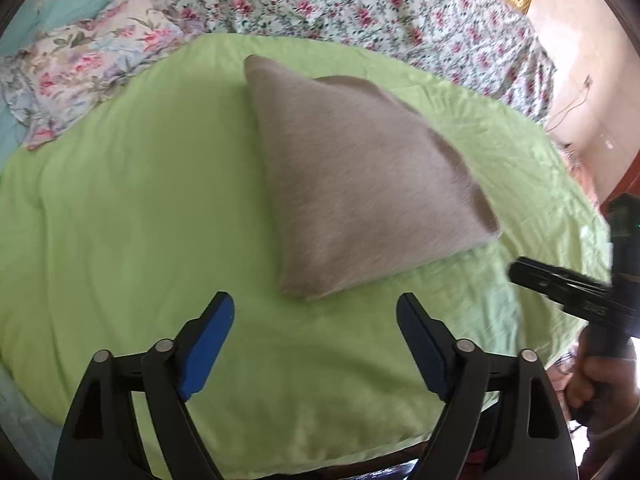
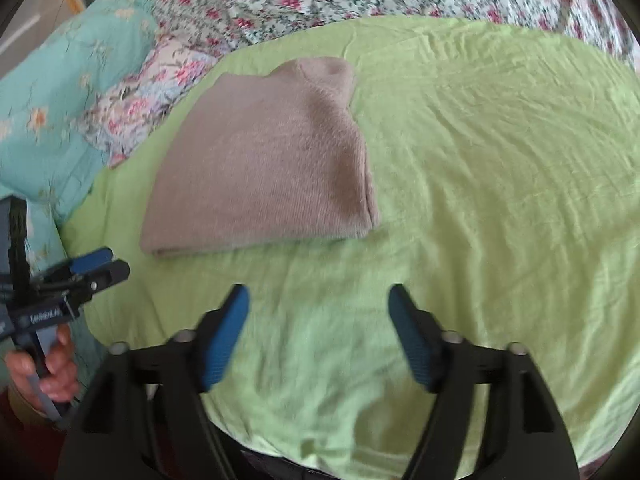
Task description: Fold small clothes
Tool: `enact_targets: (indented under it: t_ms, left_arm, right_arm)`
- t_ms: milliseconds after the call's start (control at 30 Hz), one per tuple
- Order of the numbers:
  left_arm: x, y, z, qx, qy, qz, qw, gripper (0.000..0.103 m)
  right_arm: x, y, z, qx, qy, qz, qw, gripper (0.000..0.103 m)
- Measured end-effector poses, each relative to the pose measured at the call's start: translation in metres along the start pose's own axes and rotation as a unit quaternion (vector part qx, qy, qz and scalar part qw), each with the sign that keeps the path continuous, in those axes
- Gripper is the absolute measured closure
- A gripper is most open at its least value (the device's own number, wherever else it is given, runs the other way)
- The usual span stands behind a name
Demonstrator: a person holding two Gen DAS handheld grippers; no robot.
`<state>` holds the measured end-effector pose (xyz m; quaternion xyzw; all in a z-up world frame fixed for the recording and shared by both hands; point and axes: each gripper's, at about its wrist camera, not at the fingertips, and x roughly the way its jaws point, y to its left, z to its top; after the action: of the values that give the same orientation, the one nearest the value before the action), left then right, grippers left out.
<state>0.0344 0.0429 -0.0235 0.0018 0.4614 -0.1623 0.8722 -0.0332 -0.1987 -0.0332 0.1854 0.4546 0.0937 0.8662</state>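
The bed is covered by a floral bedspread (image 1: 360, 4), over which a light green sheet (image 1: 140, 200) is spread as my working surface. A floral pillow (image 1: 92, 64) and a turquoise pillow (image 2: 60, 92) lie at the sheet's far left edge.

The folded garment (image 1: 352, 184), a beige-grey knit, lies flat on the green sheet, toward its far middle. It is folded into a roughly triangular packet: narrow at the far end, wide at the near end, with doubled edges visible along the near hem. The surface is fuzzy and unpatterned. Nothing else touches it.

My left tongs (image 1: 316, 312) point steeply down at the sheet, just short of the garment's near corner. The jaws stand wide apart, the blue pads (image 1: 208, 348) clear of the cloth, and nothing is between them. In the right wrist view, my left hand (image 2: 52, 372) grips the handle beneath them.

My right tongs (image 2: 320, 304) also point down at the sheet, near the garment's near edge but apart from it. The jaws are spread wide and grip nothing; only bare sheet shows between them. In the left wrist view, my right hand (image 1: 600, 384) is wrapped around the handle at the frame's right edge.
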Motion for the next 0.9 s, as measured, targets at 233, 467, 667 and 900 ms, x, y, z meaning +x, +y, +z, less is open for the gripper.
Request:
enact_targets:
  t_ms: [233,467,667,900]
  left_arm:
    - [-0.006,0.014,-0.022,0.013,0.011,0.052,0.9985,0.011]
    - [-0.036,0.013,-0.026,0.036,0.001,0.095,0.9948,0.005]
    - [-0.065,-0.005,-0.010,0.059,-0.035,0.079,0.9945,0.001]
    - [-0.037,-0.008,-0.012,0.055,-0.009,0.079,0.9953,0.001]
  right_arm:
    - [-0.018,0.011,-0.014,-0.047,-0.001,-0.005,0.999,0.015]
    - [-0.066,0.035,-0.004,-0.097,-0.032,0.025,0.994,0.005]
    - [-0.067,0.042,0.002,-0.106,-0.043,0.021,0.993,0.000]
    - [-0.024,0.022,-0.005,-0.044,-0.004,0.017,0.999,0.000]
